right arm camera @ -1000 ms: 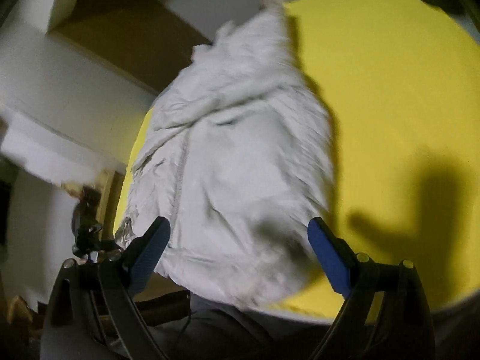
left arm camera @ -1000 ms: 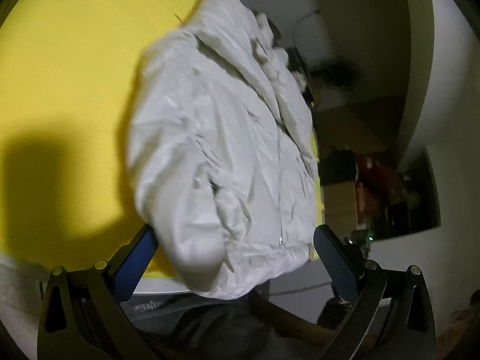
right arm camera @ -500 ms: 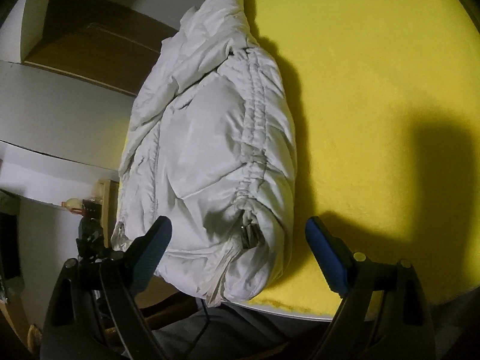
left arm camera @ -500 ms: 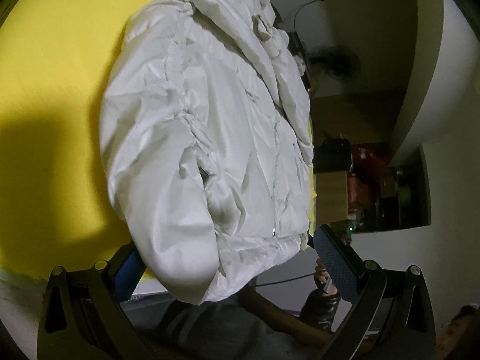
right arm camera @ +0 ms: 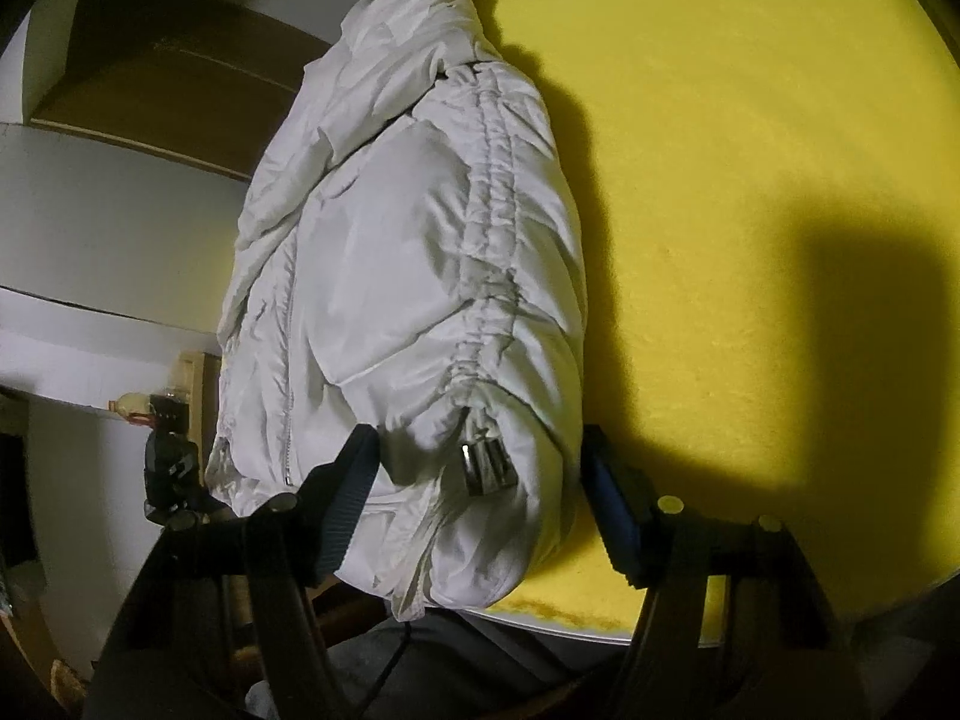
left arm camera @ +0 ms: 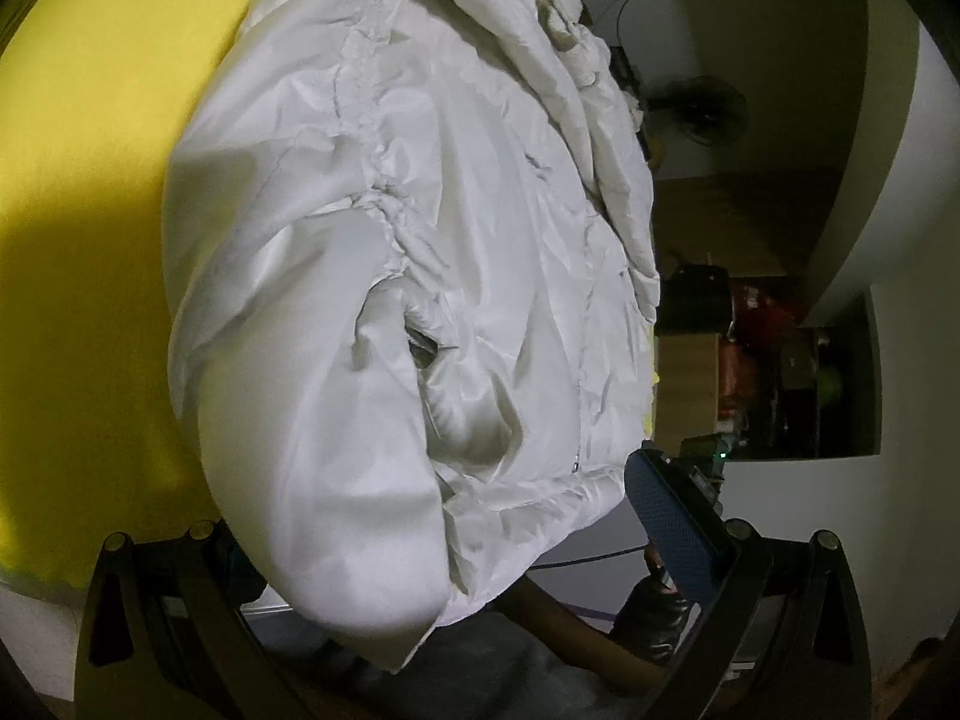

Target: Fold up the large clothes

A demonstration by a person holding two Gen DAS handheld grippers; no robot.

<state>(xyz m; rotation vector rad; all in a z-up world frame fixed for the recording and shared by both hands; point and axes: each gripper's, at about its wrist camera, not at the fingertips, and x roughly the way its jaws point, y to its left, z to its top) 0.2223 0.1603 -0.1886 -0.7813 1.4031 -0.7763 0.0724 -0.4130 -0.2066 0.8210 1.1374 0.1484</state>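
Found the right gripper [right arm camera: 480,480] low in the right wrist view, straddling the near end of the white puffer jacket [right arm camera: 408,276]. Noted its jaws just closing, with the padded hem corner and its metal toggle [right arm camera: 489,468] between them. Saw fabric against the left-hand pad and right up to the other; could not tell whether a real pinch was made yet. Found the left gripper [left arm camera: 444,510] at the bottom of the left wrist view with jaws wide apart and clamped on nothing. Saw only one blue pad there, the other hidden behind a hanging sleeve [left arm camera: 336,480].

Placed the jacket lengthwise on the yellow tabletop [right arm camera: 750,180], running from the frame's lower centre to the top. Saw it bunched along the table's left edge, its near end drooping over the rim.

Judged it light, soft and springy, with a slick shell likely to slide out of a shallow bite. Judged the puffed panels a poor hold and the hem band or ruched side seam [right arm camera: 492,192] better, where layers stack and stitching gives purchase.
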